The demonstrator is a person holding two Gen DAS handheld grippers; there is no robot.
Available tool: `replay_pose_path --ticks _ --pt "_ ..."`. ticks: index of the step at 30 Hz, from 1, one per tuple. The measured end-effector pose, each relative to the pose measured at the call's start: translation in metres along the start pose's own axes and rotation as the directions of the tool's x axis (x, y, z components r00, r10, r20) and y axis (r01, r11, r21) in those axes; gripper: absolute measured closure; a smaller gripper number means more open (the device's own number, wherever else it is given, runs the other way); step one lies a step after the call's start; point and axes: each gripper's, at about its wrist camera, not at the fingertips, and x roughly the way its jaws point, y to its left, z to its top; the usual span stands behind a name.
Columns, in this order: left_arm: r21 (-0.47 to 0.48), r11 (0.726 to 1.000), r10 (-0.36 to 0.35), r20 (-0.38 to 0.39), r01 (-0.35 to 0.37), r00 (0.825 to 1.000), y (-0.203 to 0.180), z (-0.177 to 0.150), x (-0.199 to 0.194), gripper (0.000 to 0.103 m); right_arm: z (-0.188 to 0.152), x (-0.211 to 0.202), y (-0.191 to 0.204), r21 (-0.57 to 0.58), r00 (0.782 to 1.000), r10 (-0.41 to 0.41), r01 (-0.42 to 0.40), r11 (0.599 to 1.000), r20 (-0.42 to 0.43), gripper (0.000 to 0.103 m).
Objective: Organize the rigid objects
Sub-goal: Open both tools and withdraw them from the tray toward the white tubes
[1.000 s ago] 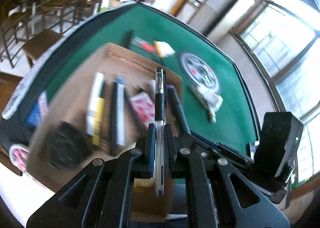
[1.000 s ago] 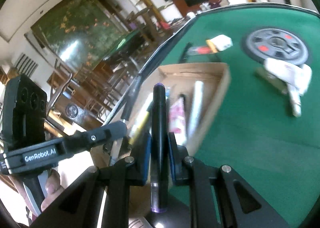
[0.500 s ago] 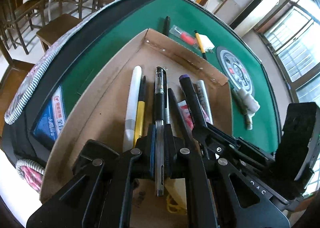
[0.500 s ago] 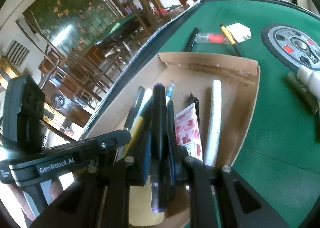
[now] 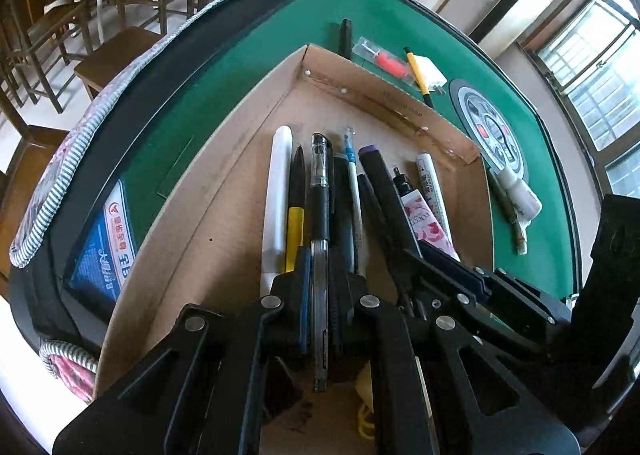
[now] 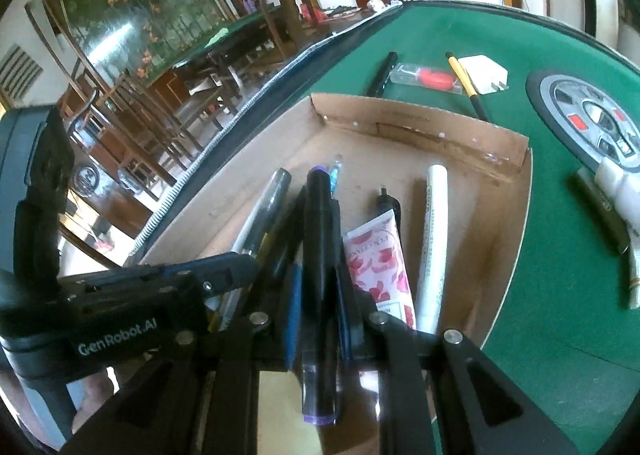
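Pen point(image 5: 320, 215) clamped in left tool point(image 5: 323, 287), over box point(image 5: 224, 191)

Black left gripper point(image 5: 320, 275) with silver screws and blue finger pads point(image 5: 305, 295), matching right gripper point(image 6: 318, 287), white "GenRobot.AI" lettering on the housing

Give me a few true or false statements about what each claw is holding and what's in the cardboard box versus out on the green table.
1. The left claw grips a clear-barrelled pen. True.
2. The right claw is open and holds nothing. False: it is shut on a black marker.
3. The pink floral tube lies inside the cardboard box. True.
4. The yellow pencil by the white block lies inside the box. False: it lies on the green table beyond the box.
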Motion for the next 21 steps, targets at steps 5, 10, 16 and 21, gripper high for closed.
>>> replay_pose_path --ticks 5,10,16,21 --pt "-0.016 1.0 -0.007 0.015 0.007 1.0 0.0 -0.003 -0.002 0.091 -0.003 -0.001 0.002 -0.003 1.0 -0.012 0.012 1.0 0.003 0.087" --pt "-0.042 0.999 -0.016 0.056 0.019 0.998 -0.007 -0.008 -0.011 0.066 -0.009 -0.012 0.001 -0.029 1.0 0.008 -0.008 1.0 0.014 0.085" --pt "-0.017 0.997 -0.071 0.146 0.074 0.987 -0.038 -0.03 -0.038 0.064 -0.025 -0.066 -0.018 -0.016 0.984 0.122 -0.121 0.992 0.129 0.049" --pt "0.031 0.991 -0.136 0.164 0.133 0.977 -0.074 -0.042 -0.049 0.064 -0.039 -0.113 -0.046 -0.004 0.967 0.162 -0.164 0.986 0.199 0.047"
